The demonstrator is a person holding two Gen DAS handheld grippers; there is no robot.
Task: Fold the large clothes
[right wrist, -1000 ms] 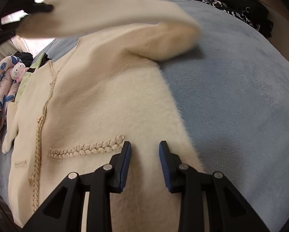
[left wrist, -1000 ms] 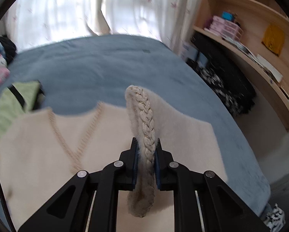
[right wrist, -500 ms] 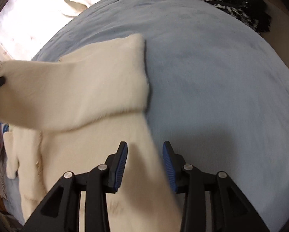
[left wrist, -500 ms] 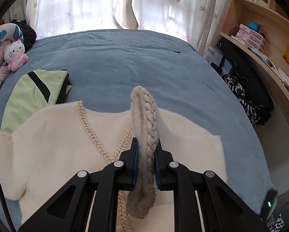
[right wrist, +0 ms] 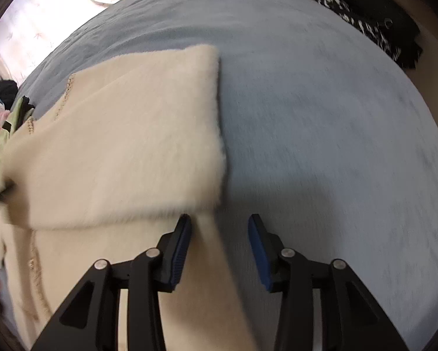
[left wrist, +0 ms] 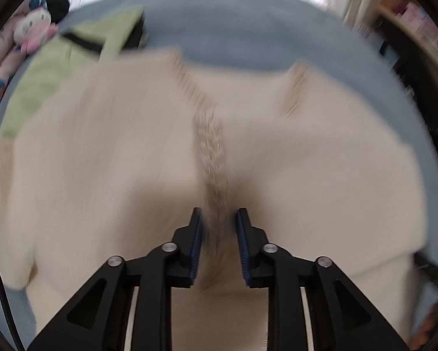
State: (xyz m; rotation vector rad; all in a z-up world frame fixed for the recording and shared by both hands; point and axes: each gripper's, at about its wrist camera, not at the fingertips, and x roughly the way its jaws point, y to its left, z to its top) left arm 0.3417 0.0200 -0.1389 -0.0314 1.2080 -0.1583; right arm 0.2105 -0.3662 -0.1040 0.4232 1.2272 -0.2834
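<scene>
A fluffy cream cardigan with braided trim (left wrist: 131, 175) is spread flat on a blue plush bed cover (right wrist: 321, 117). At its far left corner a folded pale green garment with black straps (left wrist: 72, 67) is seen, partly overlapped by the cardigan's shoulder, and beyond it a small pink-and-white plush toy (left wrist: 34, 30) is propped against a flowered pillow. White patterned curtains (right wrist: 28, 29) are hung past the far edge of the bed, and a dark heap of black-and-white cloth (right wrist: 365, 26) is piled beside the bed on the right. Nothing is laid across the bare blue surface to the cardigan's right.

The cardigan's long axis is run away from both cameras, with the neckline at the far end. One sleeve (right wrist: 125, 146) is folded across the body, its straight folded edge lined up with the garment's right side.

The left gripper (left wrist: 218, 231) is pointed steeply down; its jaws are opening, with the braided cuff lying between them, though blur hides whether the pads are clear of it. The right gripper (right wrist: 219, 234) is held over the cardigan's right edge, its jaws opening and gripping nothing.
</scene>
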